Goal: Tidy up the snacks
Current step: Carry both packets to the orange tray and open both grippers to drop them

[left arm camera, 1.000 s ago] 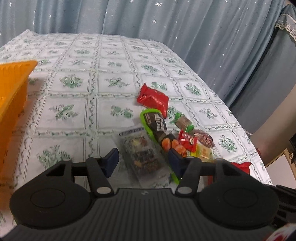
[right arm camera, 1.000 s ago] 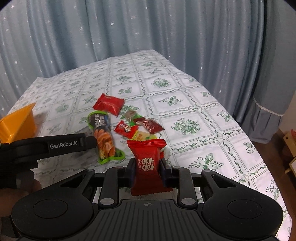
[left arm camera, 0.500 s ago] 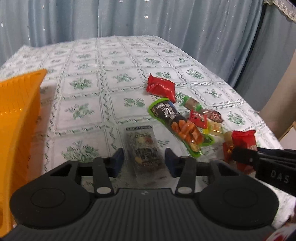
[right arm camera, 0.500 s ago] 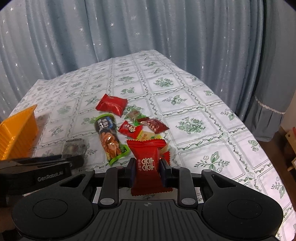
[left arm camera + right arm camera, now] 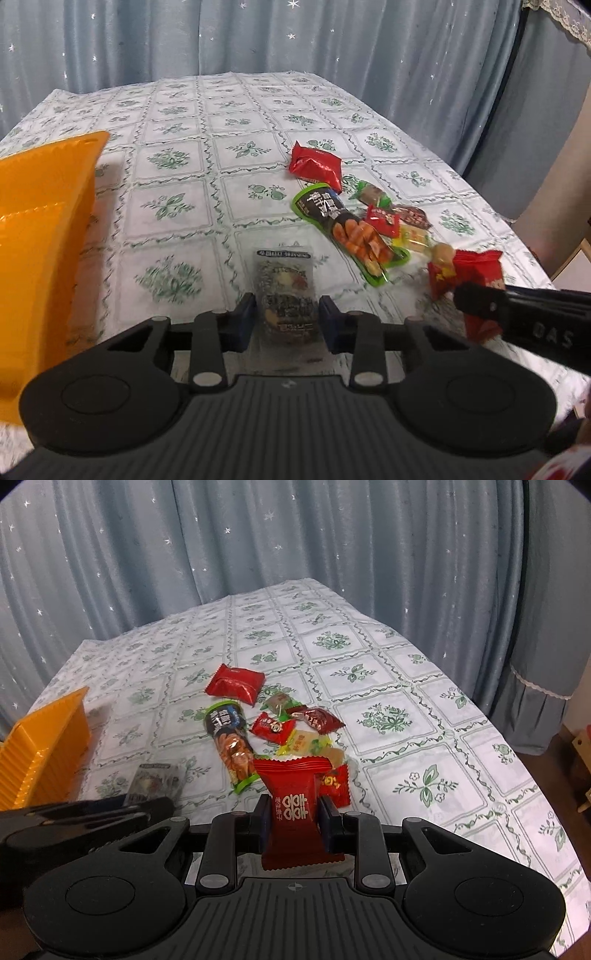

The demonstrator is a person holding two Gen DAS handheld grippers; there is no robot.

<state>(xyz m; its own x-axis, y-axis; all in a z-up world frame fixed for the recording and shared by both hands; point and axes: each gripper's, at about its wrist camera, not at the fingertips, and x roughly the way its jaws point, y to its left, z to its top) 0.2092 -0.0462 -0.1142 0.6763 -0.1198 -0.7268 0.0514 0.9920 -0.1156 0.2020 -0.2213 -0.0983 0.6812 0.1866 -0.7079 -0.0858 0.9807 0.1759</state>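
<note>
Two grippers grip: left gripper, jaws just closing, pinches the clear snack packet pointing lengthwise away, right of the orange bin; right gripper clamps an upright red candy packet.

Beside one orange tray: three large red packets, one green sausage pack, one clear pouch, several small candies.

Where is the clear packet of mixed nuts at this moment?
In the left wrist view the clear plastic packet of mixed nuts sits between the left gripper's blue pads, left of the long green-edged sausage packet and right of the orange plastic basket.
</note>
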